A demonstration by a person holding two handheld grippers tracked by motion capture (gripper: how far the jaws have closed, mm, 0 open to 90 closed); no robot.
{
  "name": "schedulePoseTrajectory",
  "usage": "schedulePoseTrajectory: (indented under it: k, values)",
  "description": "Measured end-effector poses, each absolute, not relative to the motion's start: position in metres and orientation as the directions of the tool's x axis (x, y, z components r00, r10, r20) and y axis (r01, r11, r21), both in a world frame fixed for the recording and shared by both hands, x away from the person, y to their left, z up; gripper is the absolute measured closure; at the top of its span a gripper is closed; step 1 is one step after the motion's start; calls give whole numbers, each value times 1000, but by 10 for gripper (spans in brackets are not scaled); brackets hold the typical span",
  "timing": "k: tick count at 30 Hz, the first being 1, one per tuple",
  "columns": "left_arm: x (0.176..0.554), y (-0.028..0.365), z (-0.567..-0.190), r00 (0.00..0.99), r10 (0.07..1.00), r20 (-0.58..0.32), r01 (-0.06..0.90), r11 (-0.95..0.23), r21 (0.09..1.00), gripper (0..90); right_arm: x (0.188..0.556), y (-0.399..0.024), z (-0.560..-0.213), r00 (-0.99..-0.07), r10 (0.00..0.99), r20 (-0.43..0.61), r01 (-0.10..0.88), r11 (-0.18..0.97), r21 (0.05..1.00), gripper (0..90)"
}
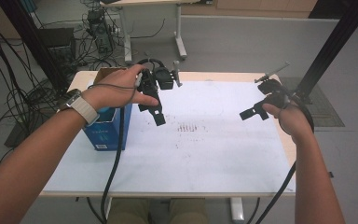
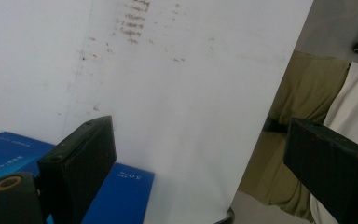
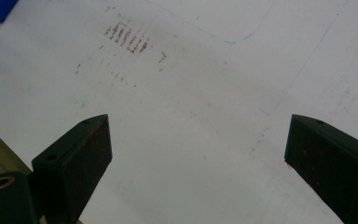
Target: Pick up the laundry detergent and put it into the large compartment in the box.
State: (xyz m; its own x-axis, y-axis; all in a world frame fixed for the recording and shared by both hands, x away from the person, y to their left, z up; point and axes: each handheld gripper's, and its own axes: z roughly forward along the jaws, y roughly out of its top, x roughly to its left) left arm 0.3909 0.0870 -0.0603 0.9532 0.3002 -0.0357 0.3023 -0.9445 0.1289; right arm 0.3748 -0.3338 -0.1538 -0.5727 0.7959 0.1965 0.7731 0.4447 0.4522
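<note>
A blue carton (image 1: 106,131) stands at the left of the table on a white sheet (image 1: 205,154), its top flap raised behind the person's left hand. My left gripper (image 1: 154,114) hovers just right of the carton, jaws angled down toward the near side. In the left gripper view it (image 2: 198,135) is open with nothing between the jaws, and the blue carton (image 2: 121,196) lies at the lower left. My right gripper (image 1: 254,112) hangs over the sheet's right side. In the right gripper view it (image 3: 199,126) is wide open above bare paper.
Brown smudged marks (image 1: 189,127) sit mid-sheet, also seen as brown marks (image 3: 126,37) in the right gripper view. The sheet's near edge and the person's trousers (image 2: 303,93) show in the left gripper view. Black frame posts (image 1: 335,42), cables and another desk stand behind the table.
</note>
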Motion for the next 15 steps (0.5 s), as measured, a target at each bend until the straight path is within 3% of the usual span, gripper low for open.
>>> schedulePoseTrajectory:
  k: [15]
  values:
    - [391, 88, -62, 950, 310, -39, 312, -941, 134, 97, 372, -335, -154, -573, 795, 198, 772, 442, 457, 70]
